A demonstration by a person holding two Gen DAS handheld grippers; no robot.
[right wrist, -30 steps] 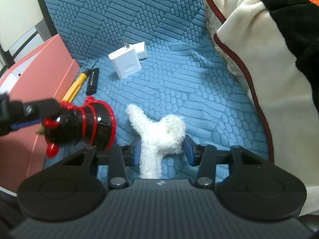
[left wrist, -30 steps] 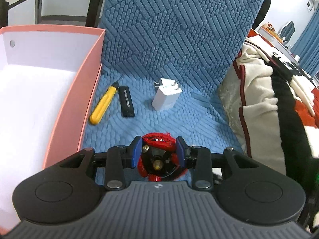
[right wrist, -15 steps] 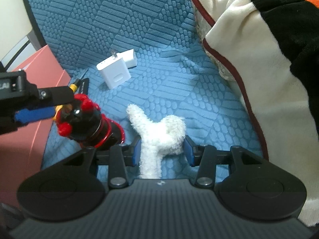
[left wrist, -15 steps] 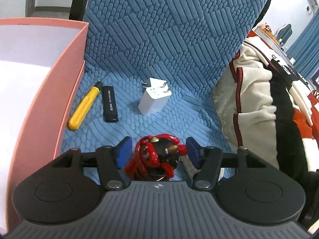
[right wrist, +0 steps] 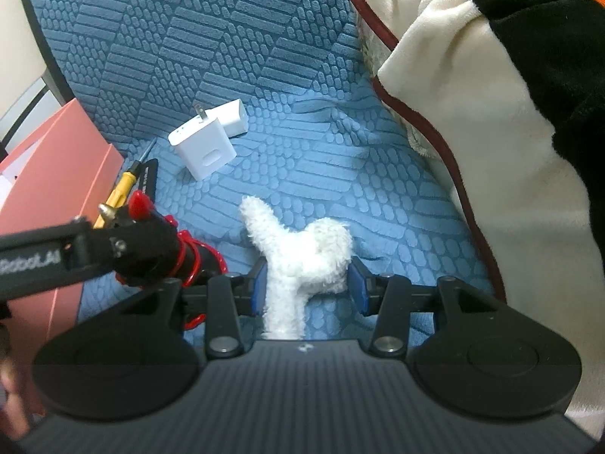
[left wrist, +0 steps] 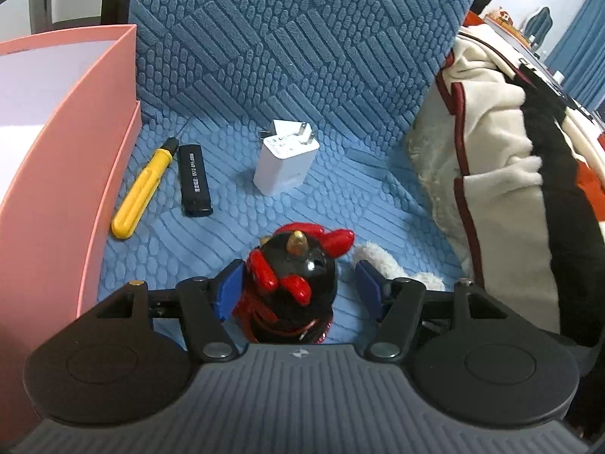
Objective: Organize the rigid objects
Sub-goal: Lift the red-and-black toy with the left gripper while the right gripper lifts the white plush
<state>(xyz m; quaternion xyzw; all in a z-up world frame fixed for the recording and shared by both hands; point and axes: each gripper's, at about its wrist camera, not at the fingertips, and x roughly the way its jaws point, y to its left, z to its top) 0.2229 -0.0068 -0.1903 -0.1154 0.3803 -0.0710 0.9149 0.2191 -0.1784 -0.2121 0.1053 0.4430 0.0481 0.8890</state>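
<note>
Figurine (left wrist: 291, 287), black with red trim and glossy, is sitting between the left gripper (left wrist: 298, 287) jaws, which have just been opening and are no longer pinching it. Hard, smooth and probably slippery, it looks best gripped across its round body. Right gripper (right wrist: 306, 283) jaws are squeezing a soft white plush toy (right wrist: 302, 253). Yellow screwdriver (left wrist: 141, 193), black stick (left wrist: 194, 179) and white charger (left wrist: 283, 168) are lying beyond on the blue cushion (left wrist: 227, 227), near the pink box (left wrist: 75, 174).

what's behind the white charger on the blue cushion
In the right wrist view a second white block lies just behind the white charger, against the cushion's backrest. The charger covers its near end, so what it is stays unclear.
</note>
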